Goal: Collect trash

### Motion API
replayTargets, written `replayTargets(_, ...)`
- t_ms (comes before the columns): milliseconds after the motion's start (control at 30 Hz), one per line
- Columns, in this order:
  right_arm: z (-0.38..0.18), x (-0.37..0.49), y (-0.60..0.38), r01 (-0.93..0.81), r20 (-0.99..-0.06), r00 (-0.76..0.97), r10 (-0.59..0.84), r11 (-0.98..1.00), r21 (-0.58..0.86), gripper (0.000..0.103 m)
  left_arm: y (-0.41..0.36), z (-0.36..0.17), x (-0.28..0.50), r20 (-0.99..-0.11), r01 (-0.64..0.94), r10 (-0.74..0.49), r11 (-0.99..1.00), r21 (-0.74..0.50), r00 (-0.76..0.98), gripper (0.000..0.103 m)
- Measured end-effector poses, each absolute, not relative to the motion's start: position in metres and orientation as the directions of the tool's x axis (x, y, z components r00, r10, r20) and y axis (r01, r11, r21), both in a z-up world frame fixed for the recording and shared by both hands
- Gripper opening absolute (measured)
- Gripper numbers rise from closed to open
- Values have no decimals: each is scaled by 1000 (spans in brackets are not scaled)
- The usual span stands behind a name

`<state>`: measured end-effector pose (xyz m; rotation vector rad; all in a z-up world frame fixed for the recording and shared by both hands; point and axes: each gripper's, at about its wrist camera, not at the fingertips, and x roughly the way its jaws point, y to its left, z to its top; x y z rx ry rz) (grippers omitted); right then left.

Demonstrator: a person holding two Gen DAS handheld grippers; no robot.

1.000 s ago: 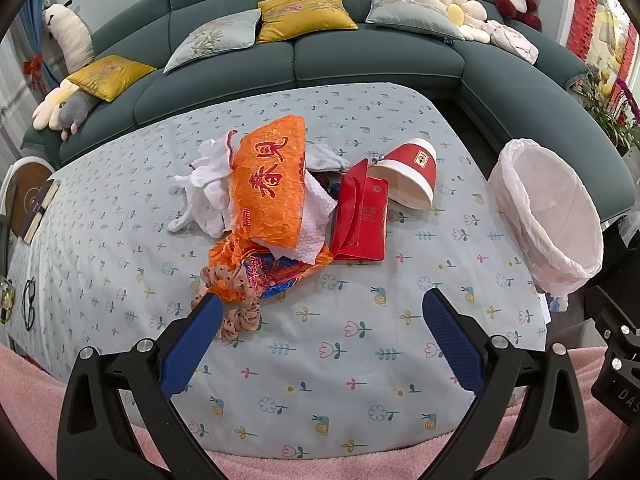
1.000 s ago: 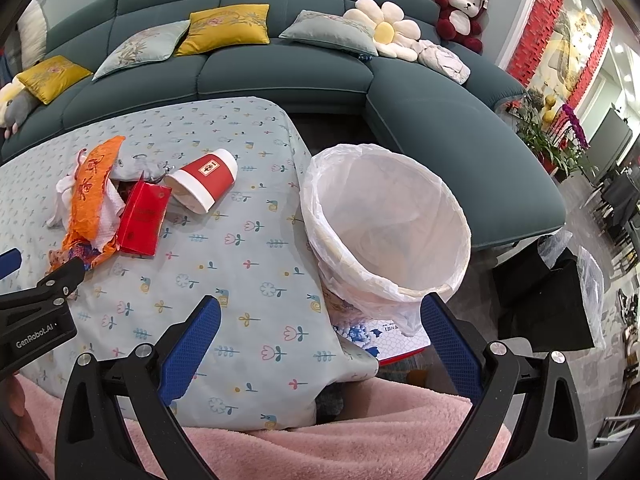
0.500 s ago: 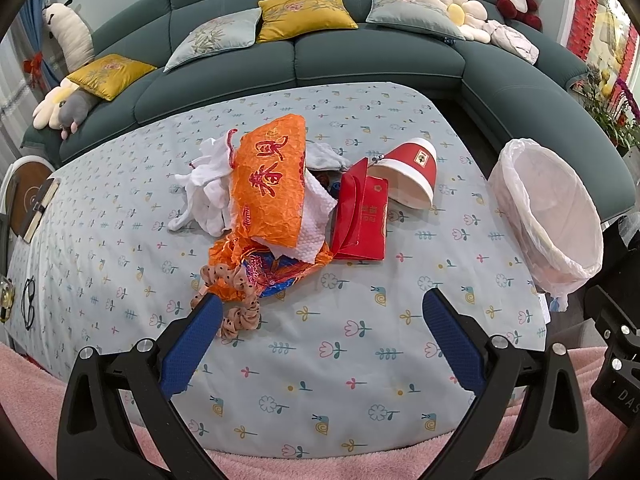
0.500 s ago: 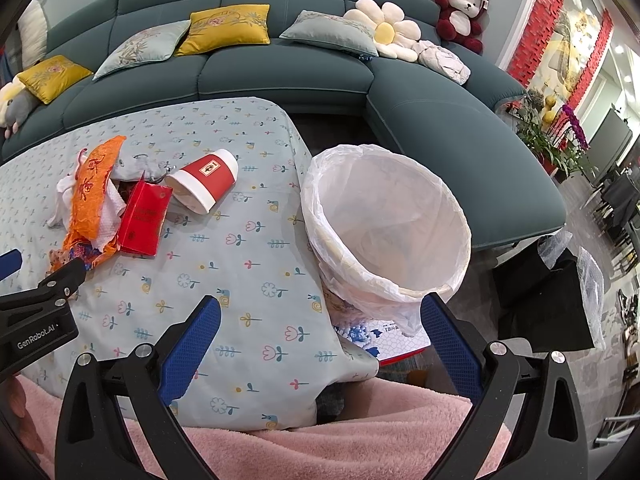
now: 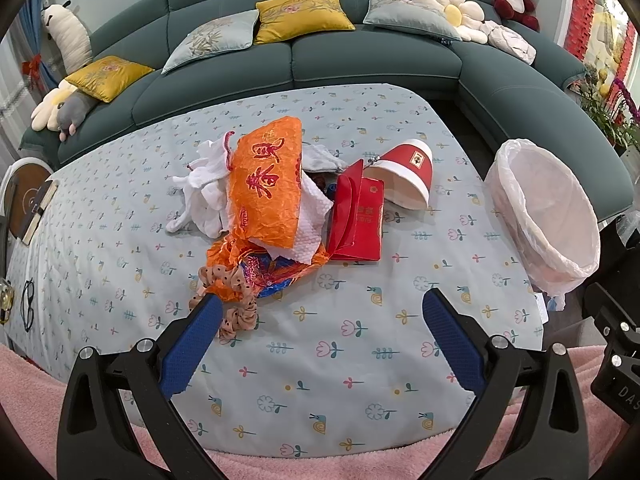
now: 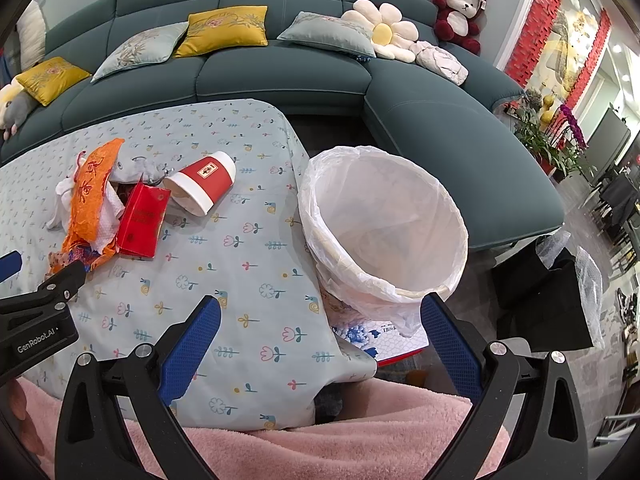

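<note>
Floral tablecloth point(image 5: 320, 364) covers the table in front of a dark teal sectional sofa point(image 5: 360, 52) with yellow and grey cushions. I have both grippers held low over the near edge, above pink fleece. My left gripper point(image 5: 320, 320) has its blue fingers spread wide with nothing between them; the left finger's tip sits just by a brown dotted scrunchie point(image 5: 236, 312). My right gripper point(image 6: 318, 320) is likewise spread wide and empty, hanging over the table's corner, with the bin's lower edge just by its right finger.

I take the white-lined trash bin point(image 6: 384, 232) as my landmark; it stands off the table's right edge. Nearest it on the cloth lies a red paper cup point(image 5: 408, 176) on its side. Beyond the cup from the bin is a red packet point(image 5: 358, 220), touching the cup. Farther still from the bin is the main heap: an orange wrapper point(image 5: 268, 184) with red characters lying over white paper towel point(image 5: 308, 224), white cloth point(image 5: 204, 184) behind, crumpled orange-and-blue foil point(image 5: 268, 268) at the near side.
</note>
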<state>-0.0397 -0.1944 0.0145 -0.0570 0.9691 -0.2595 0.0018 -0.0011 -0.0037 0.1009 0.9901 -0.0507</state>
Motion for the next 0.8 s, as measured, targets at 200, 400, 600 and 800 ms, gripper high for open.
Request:
replayTargets(200,16,-39,-196,193,-804,542,-244,967,-163,96,-2,-2,1,-834,93,0,994,61,551,95)
replayTargets(400,17,-39,-197,193,-804,542,-244,968,-163,96,-2,-2,1,-834,93,-2,994,60,552,95)
replayTargets(600,22,-39,-198,196,-800,547,-247,967,-164,96,-2,0,1,-832,99,-7,993,58,555,95)
replayTargets(800,26,-41,-198,204,-791,556,-255,964,-168,96,-3,1,1,-831,98,-8,994,56,556,95)
